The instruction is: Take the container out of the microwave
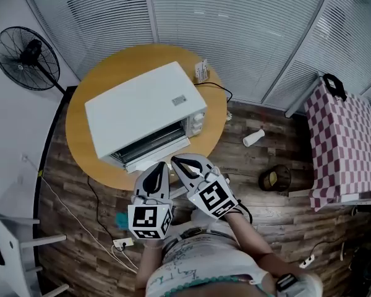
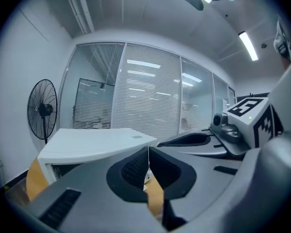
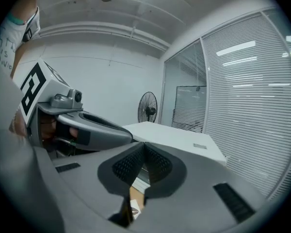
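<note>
So the biggest thing under me was the dark wood-plank floor (image 1: 260, 228), with the glass wall of white slatted blinds (image 1: 235, 30) running along the far side. On the floor stood the round yellow wooden table (image 1: 80, 135), and the white box-shaped microwave (image 1: 142, 107) sat on top of it, taking up most of the tabletop with its front facing me. Honestly couldn't make out the container in any view. The microwave's front just looked dark from the left gripper view (image 2: 92, 142), and I only saw its white top from the right gripper view (image 3: 174, 140), so I couldn't tell if the door was open either. Off to my right was a red-and-white checked cloth (image 1: 346, 147) draped over something, and to the far left was the black round standing fan (image 1: 21, 57), which also showed up in both gripper views (image 2: 42, 109) (image 3: 148, 107). My left gripper (image 1: 161, 169) and right gripper (image 1: 178, 163) were side by side just in front of the microwave's front edge, tips nearly level and close together. Left gripper's (image 2: 148, 152) jaws were pressed together with nothing between them, and it was the same for the right gripper (image 3: 144, 147): pads together, empty. Smaller stuff on the floor to the right of the table: a dark round pot (image 1: 275, 178) and a small white cup (image 1: 253, 137) lying on its side.
</note>
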Demonstrator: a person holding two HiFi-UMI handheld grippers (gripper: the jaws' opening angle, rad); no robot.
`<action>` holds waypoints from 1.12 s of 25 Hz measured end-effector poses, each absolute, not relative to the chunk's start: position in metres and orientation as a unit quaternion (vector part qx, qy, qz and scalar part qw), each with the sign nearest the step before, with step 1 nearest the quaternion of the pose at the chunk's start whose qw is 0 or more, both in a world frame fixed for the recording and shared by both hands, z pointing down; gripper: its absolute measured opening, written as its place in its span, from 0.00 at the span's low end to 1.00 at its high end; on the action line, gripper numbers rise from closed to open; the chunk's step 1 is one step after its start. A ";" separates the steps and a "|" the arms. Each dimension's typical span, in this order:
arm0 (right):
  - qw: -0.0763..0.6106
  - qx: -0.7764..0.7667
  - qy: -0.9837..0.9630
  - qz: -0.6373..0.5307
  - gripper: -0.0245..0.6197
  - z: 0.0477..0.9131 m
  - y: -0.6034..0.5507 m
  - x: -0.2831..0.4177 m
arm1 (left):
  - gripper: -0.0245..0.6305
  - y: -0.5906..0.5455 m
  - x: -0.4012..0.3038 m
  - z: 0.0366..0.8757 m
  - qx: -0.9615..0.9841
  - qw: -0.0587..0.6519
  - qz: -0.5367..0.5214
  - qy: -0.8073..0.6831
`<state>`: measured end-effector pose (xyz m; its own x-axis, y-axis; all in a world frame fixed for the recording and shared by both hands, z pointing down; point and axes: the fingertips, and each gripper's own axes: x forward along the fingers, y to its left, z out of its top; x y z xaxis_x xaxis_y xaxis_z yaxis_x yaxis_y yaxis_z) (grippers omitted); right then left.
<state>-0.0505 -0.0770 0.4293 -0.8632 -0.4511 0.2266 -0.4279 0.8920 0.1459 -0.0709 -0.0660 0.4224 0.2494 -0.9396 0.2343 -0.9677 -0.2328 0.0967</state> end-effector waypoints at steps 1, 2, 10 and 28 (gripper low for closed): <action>0.129 0.220 -0.966 -0.050 0.03 0.430 -0.081 -0.049 | 0.06 -0.069 -0.069 0.423 0.779 0.111 0.062 -0.614; 0.130 0.213 -0.967 -0.054 0.03 0.430 -0.085 -0.047 | 0.06 -0.072 -0.068 0.423 0.775 0.112 0.060 -0.619; 0.124 0.174 -0.976 -0.050 0.03 0.429 -0.114 -0.035 | 0.06 -0.091 -0.062 0.427 0.743 0.118 0.056 -0.656; 0.112 0.137 -0.983 -0.043 0.03 0.437 -0.111 -0.051 | 0.06 -0.078 -0.088 0.429 0.700 0.125 0.052 -0.701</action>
<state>-0.0511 -0.1113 0.4374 -0.9372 -0.2795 0.2086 -0.2604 0.9587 0.1146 -0.0877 -0.0782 0.4291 0.0112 -0.9684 0.2490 -0.9947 0.0147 0.1019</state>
